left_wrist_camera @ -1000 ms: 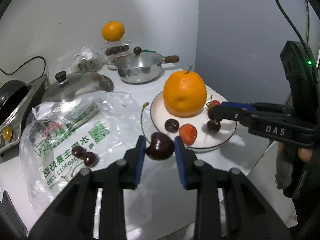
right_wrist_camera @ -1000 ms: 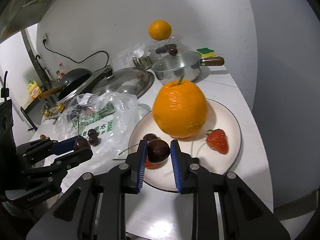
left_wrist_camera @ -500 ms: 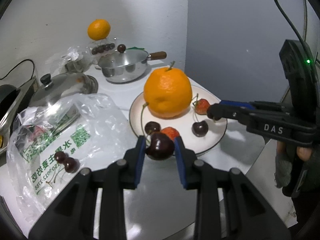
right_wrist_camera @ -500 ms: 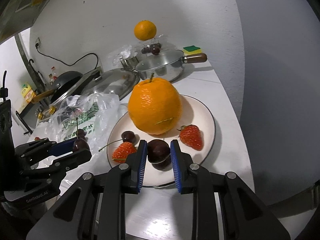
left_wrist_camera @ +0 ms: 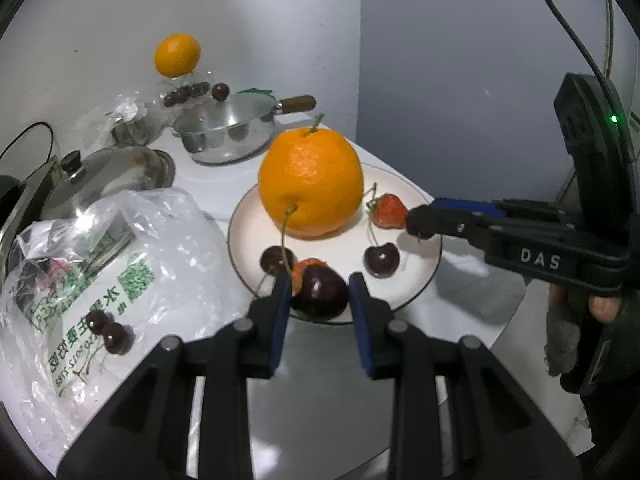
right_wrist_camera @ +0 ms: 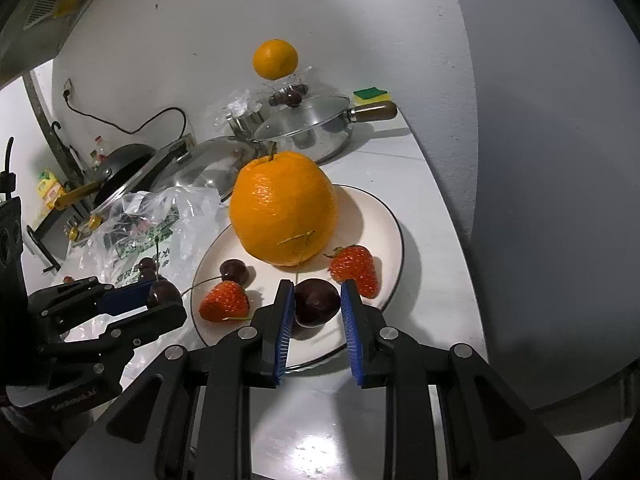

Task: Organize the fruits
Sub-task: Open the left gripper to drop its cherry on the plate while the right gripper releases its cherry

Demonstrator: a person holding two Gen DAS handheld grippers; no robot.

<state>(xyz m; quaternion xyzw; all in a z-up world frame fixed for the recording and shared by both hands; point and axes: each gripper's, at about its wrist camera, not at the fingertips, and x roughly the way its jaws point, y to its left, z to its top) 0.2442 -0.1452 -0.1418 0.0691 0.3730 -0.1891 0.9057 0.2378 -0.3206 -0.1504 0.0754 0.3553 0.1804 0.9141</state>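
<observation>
On my far left I see a clear plastic bag (left_wrist_camera: 100, 264) with green print lying on the white counter (left_wrist_camera: 320, 368), two loose cherries (left_wrist_camera: 110, 330) resting on top of it. Behind the bag sit a steel lid (left_wrist_camera: 108, 172) with a black knob and, further back, a lidded steel pan (left_wrist_camera: 224, 128) with a wooden handle; a small orange (left_wrist_camera: 177, 55) is perched above a clear box of cherries against the wall.

Next comes my left gripper (left_wrist_camera: 318, 294), its blue pads pinching a dark cherry (left_wrist_camera: 320, 296) right at the near rim of the plate (left_wrist_camera: 416, 276). From the right wrist camera I see that same gripper (right_wrist_camera: 160, 300) at the plate's left edge with the cherry between its tips.

On the plate stands a big orange (left_wrist_camera: 310, 184), upright with its stem up. In front of it lie a cherry with a long stem (left_wrist_camera: 276, 260), a strawberry (left_wrist_camera: 306, 270) partly hidden behind my held fruit, another cherry (left_wrist_camera: 382, 260) toward the right, and a second strawberry (left_wrist_camera: 388, 210) beside the orange.

My right gripper (right_wrist_camera: 316, 302) is closed on its own cherry (right_wrist_camera: 316, 300), held low over the plate's near right part, close in front of that second strawberry. In the left wrist view it (left_wrist_camera: 416, 220) reaches in from the right, a gloved hand (left_wrist_camera: 588, 320) on its grip. Whether either held cherry touches the plate I cannot tell
</observation>
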